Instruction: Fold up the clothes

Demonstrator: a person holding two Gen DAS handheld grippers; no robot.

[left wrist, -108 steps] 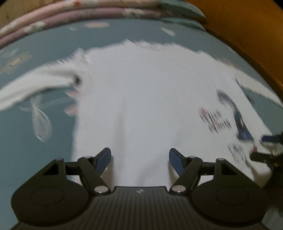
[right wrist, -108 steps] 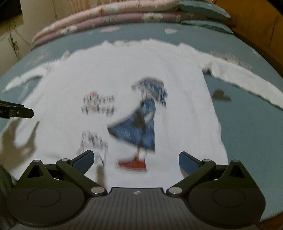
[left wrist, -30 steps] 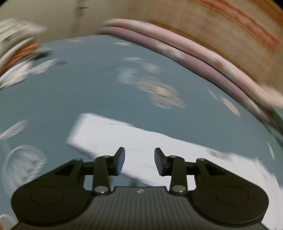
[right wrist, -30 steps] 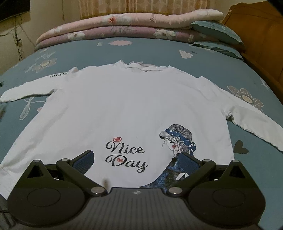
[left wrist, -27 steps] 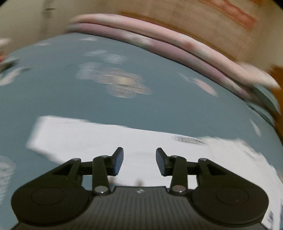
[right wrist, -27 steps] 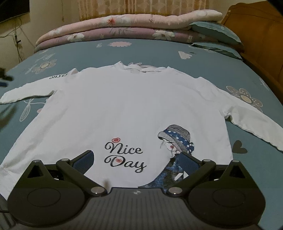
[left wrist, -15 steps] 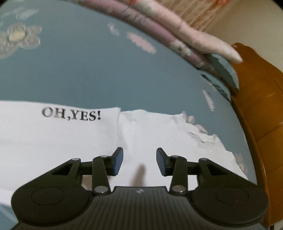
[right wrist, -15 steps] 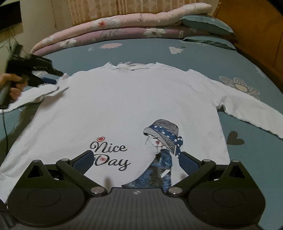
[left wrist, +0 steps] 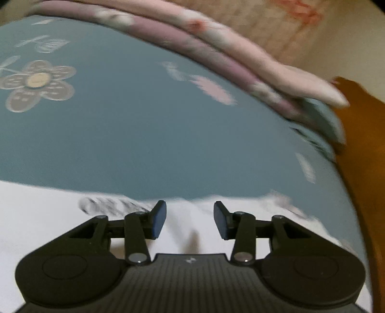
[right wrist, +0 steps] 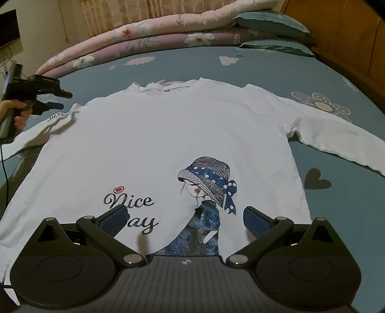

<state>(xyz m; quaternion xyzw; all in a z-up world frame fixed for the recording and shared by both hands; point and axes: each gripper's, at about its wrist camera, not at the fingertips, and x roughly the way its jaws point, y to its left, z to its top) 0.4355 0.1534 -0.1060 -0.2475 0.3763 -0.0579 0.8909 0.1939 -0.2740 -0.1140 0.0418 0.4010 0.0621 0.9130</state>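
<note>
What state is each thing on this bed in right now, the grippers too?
White long-sleeved shirt: spread flat, print up, unfolded.
Left gripper: jaws opening over the shirt's shoulder, nothing between them.
Right gripper: open above the hem, empty.
Quilts: folded, stacked.

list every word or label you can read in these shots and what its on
"Nice Day" in black script with small red hearts, on the front of the white shirt; the right gripper partly covers "Day".
"OH,YES", partly readable, on the shirt's sleeve by the left gripper; the left wrist view shows the same print smeared by blur.
Small lettering on the pink quilt: too small to read.
</note>
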